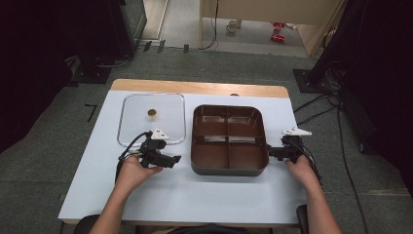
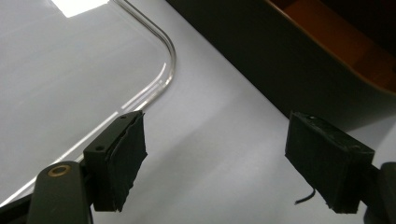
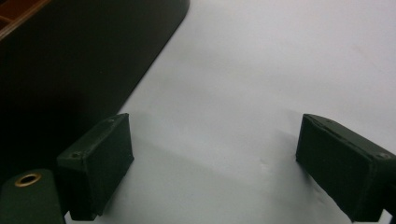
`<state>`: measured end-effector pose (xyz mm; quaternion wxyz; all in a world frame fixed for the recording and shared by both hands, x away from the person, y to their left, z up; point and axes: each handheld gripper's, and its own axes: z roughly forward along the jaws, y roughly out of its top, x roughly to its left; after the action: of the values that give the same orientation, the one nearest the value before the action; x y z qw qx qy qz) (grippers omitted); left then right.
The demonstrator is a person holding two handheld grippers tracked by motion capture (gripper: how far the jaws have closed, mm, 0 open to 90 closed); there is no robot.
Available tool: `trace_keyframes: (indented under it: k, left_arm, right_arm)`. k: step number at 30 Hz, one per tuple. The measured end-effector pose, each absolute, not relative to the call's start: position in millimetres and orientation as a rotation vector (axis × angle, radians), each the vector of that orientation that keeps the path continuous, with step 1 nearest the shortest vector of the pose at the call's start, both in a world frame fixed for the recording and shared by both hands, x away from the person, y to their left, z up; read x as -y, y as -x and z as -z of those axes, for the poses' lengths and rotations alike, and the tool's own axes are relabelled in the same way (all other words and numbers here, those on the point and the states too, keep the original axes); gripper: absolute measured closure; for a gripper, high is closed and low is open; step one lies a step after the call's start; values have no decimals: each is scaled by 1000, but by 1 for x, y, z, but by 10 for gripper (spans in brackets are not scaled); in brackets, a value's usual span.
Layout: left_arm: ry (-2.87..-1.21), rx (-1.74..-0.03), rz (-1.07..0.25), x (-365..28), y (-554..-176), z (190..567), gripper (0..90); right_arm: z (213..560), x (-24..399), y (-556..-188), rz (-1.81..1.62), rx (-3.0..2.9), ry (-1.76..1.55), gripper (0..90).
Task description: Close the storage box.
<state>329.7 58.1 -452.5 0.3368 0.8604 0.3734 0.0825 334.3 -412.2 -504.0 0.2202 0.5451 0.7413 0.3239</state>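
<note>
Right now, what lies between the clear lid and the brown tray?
Only a bare strip of white table separates the clear lid from the brown tray, as the high view shows.

The white table (image 1: 195, 190) lies bare along its near edge, leaving open room in front of both hands. The dark brown four-compartment plastic tray (image 1: 229, 168) stands mid-table and blocks the straight way between the left gripper (image 1: 176, 159) and the right gripper (image 1: 269, 152). A narrow bare strip runs between the tray and the flat clear plastic lid (image 1: 168, 117) at the left. The far right edge beside the tray is narrow.
</note>
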Motion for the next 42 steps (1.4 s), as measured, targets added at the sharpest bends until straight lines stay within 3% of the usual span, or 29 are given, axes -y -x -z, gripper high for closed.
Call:
trace_keyframes:
  k: [42]
  left_arm:
    - [-2122, -1141, -327, -97, -438, 429, 198]
  right_arm:
    - [504, 412, -334, -897, -2048, -1507, 104]
